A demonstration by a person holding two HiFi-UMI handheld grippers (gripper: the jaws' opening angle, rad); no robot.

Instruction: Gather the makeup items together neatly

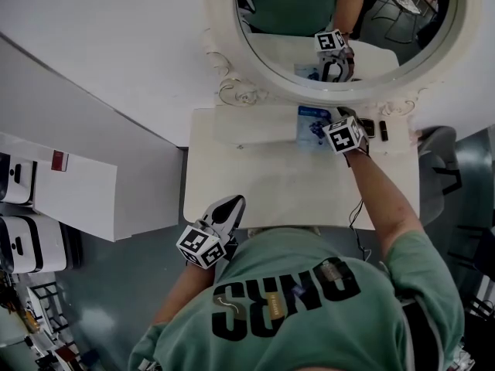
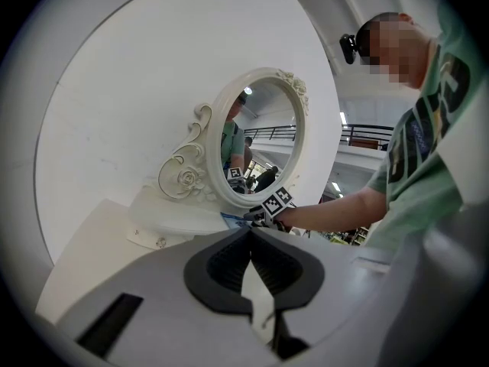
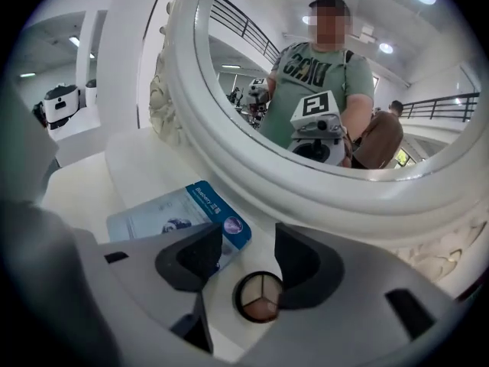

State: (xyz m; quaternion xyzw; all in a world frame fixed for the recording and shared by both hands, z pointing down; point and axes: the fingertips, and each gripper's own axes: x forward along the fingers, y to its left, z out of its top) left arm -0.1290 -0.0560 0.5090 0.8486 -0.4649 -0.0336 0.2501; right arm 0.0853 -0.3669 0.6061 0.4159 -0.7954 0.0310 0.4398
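Brown compact (image 3: 258, 297) lies btwn parted R tongs (image 3: 249, 228); L tongs (image 2: 250, 231) closed, empty.

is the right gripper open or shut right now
Open: the right gripper has its jaws standing apart, with the round eyeshadow compact lying on the shelf between them.

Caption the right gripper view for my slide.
Open right gripper above a round eyeshadow compact beside a blue sachet.

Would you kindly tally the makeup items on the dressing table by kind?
Blue face-mask sachet: 1
Round three-shade eyeshadow compact: 1
Small black stick-like item, kind unclear: 1
Total: 3
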